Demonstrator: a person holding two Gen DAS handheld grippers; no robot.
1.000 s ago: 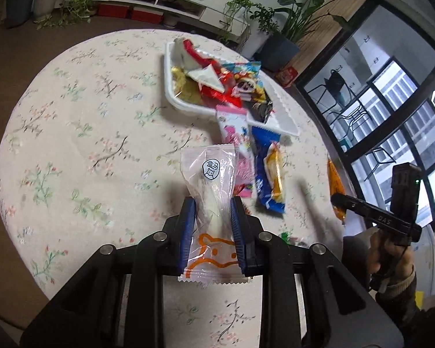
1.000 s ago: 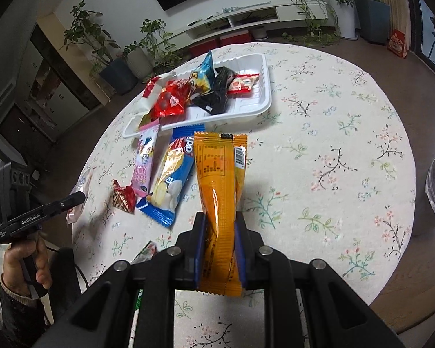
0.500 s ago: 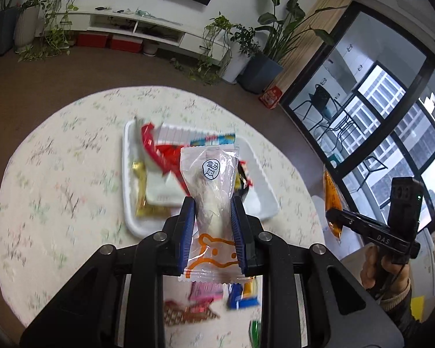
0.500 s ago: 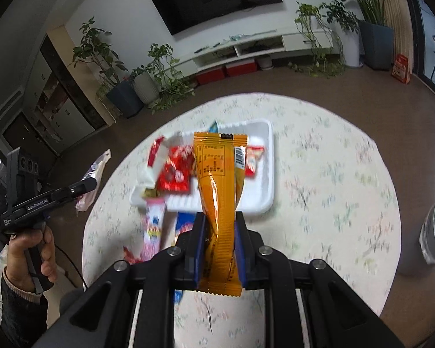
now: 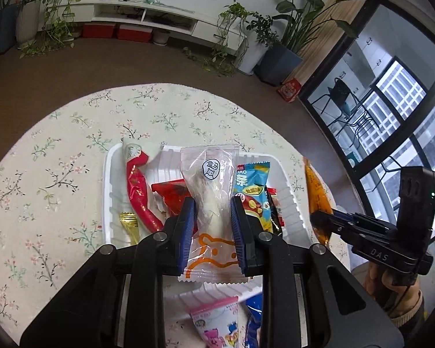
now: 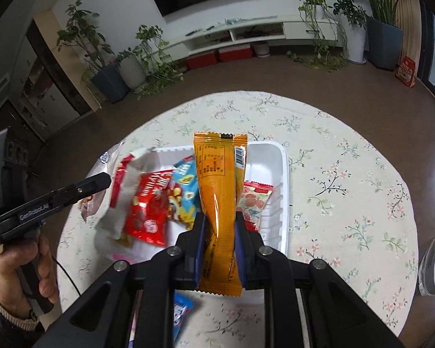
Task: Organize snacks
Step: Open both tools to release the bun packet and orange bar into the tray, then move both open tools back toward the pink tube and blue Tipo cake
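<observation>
The left gripper squeezes a clear packet in the middle of its view. The right gripper pinches an orange packet tight in the middle of its view. Both packets hang over the white tray, which is already full of snacks on its left side.

I think things could go wrong here. The two grippers are close together and could bump. A packet dropped on the pile might slide off the tray. The packets are slippery and could slip out too soon.

The tray sits on a round table with a flowery cloth. A pink packet and a blue packet lie on it at the bottom of the left view. Behind are a brown floor, green plants, a white shelf and big windows at the right.
</observation>
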